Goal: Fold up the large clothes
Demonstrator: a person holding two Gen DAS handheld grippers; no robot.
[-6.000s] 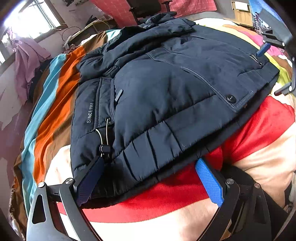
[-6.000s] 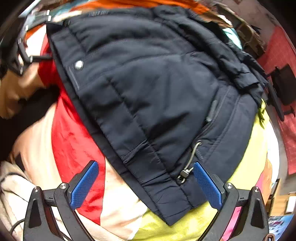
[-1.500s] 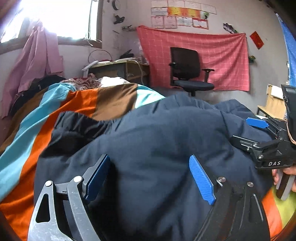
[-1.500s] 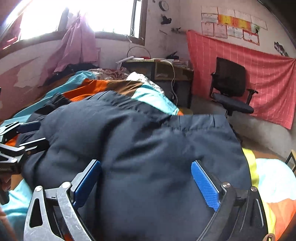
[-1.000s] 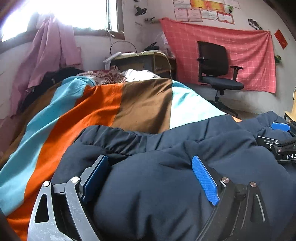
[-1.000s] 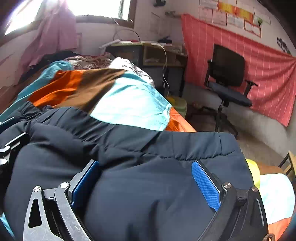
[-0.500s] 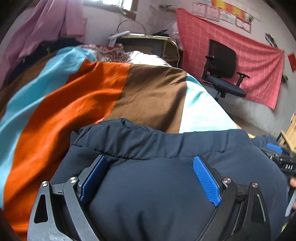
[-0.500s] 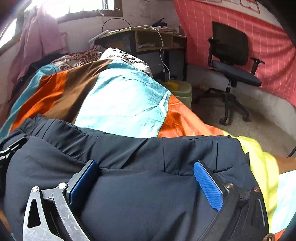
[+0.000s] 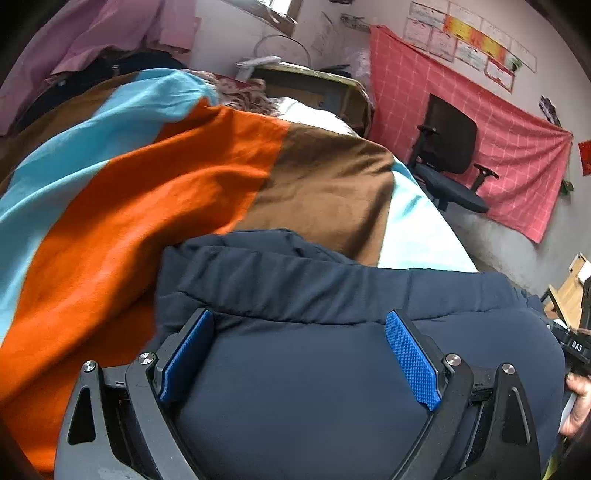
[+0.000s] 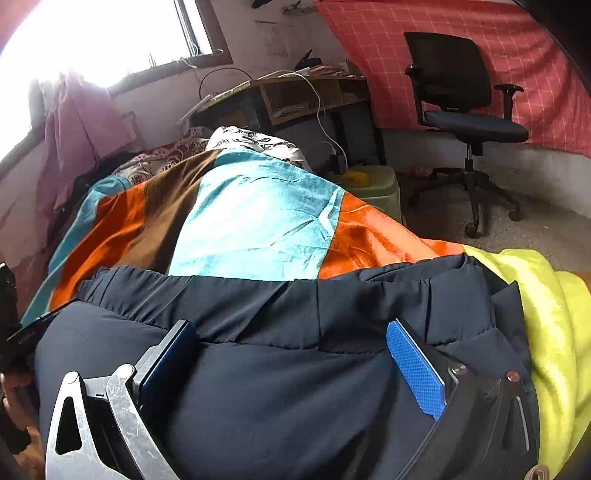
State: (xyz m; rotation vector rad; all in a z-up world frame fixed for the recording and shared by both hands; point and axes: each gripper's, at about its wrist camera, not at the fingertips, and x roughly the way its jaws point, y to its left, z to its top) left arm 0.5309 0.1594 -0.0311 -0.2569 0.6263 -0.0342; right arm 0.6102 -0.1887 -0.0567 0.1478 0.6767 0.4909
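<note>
A dark navy padded jacket [image 9: 314, 406] lies bunched on a striped blanket [image 9: 147, 192], its far folded edge [image 9: 295, 288] running across in front of me. My left gripper [image 9: 299, 325] stands open, and the jacket's bulk swells up between its blue pads [image 9: 413, 362]. In the right wrist view the same jacket [image 10: 280, 398] fills the near field. My right gripper [image 10: 291, 328] is open too, fingers pressed into the fabric on either side. Part of the right gripper [image 9: 576, 347], with a hand on it, shows at the far right of the left wrist view.
The blanket [image 10: 255, 221] stretches away in orange, brown and teal stripes, with a yellow part [image 10: 546, 314] at right. Beyond stand a desk [image 10: 295, 96], an office chair [image 10: 461, 96] and a green stool [image 10: 373, 188]. Pink clothes [image 9: 122, 33] hang by the window.
Both grippers have come down and forward with the jacket. Its far edge sits lower against the bed, and more of the striped blanket shows beyond it.
</note>
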